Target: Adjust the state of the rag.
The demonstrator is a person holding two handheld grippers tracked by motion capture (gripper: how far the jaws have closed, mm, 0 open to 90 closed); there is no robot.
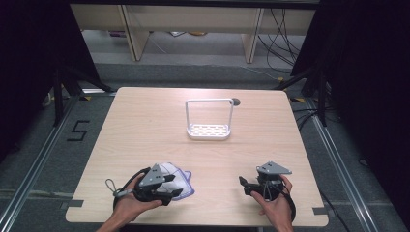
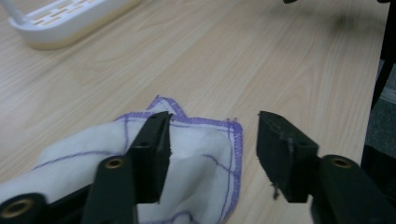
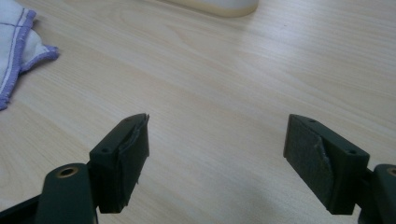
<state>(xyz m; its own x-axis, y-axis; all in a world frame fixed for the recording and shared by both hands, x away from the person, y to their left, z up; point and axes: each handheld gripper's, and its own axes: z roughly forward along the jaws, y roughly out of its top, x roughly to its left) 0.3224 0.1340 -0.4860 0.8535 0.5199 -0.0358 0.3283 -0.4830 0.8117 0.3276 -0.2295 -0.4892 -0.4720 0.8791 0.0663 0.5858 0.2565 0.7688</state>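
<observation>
Your worktop point(image 1: 145, 130) is pale wood-grain laminate, smooth and matte, so a limp cloth lies flat on it and gives little edge to catch. Toward the far side stands the rack point(image 1: 209, 121), white and hard, with a slotted base and a thin hoop rising over it, probably a place to hang or drain something. The cloth point(image 2: 196, 154) lies crumpled near your front left edge: soft white weave with purple stitched hems and grid lines, bunched into folds that offer a ridge to pinch. Your left hand-held gripper point(image 2: 212, 149) is over it, unclenched, one jaw on a fold and the other beyond the hem, not yet pinching. Your right hand-held gripper point(image 3: 217, 158) waits wide open over bare wood, well apart from the cloth.
</observation>
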